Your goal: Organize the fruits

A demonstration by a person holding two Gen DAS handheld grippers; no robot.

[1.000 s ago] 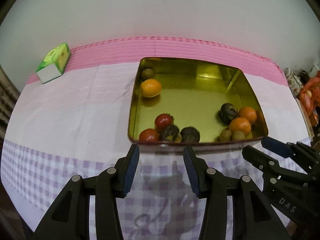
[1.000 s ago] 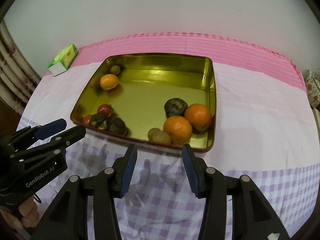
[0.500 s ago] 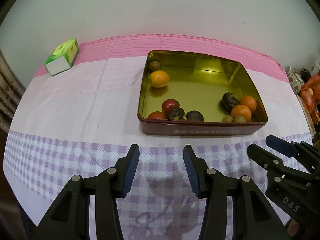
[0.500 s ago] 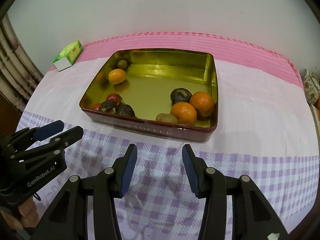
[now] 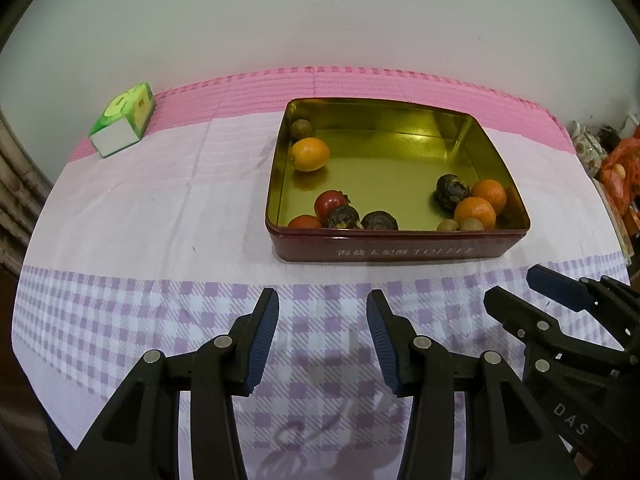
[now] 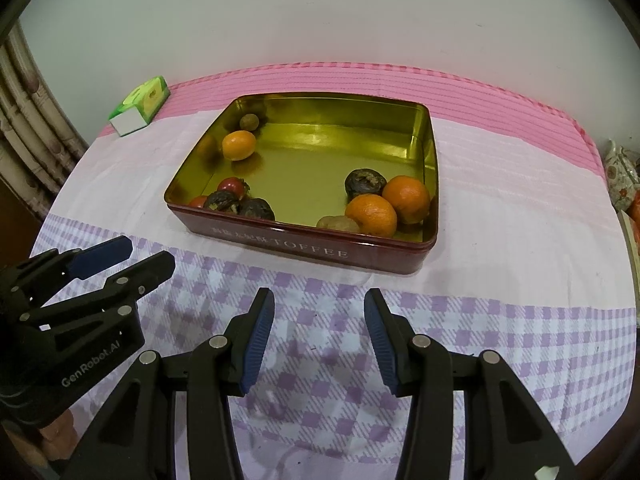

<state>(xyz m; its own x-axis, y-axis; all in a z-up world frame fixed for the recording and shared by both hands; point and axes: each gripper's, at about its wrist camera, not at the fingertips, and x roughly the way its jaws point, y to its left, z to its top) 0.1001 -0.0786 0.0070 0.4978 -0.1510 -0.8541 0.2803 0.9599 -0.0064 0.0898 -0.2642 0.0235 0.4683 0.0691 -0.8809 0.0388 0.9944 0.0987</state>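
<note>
A green and white box (image 5: pixel 122 120) lies on the pink band of the tablecloth (image 5: pixel 160 208), near the far left corner of the table and well apart from everything else. The cloth runs pink at the back, pale pink across the middle and purple check at the front. A plain pale wall (image 5: pixel 320 20) stands behind the table. At the left edge hangs a beige patterned curtain (image 6: pixel 24 120). At the right edge sit a flowered teapot (image 6: pixel 620 176) and an orange plastic bag (image 5: pixel 620 172).
</note>
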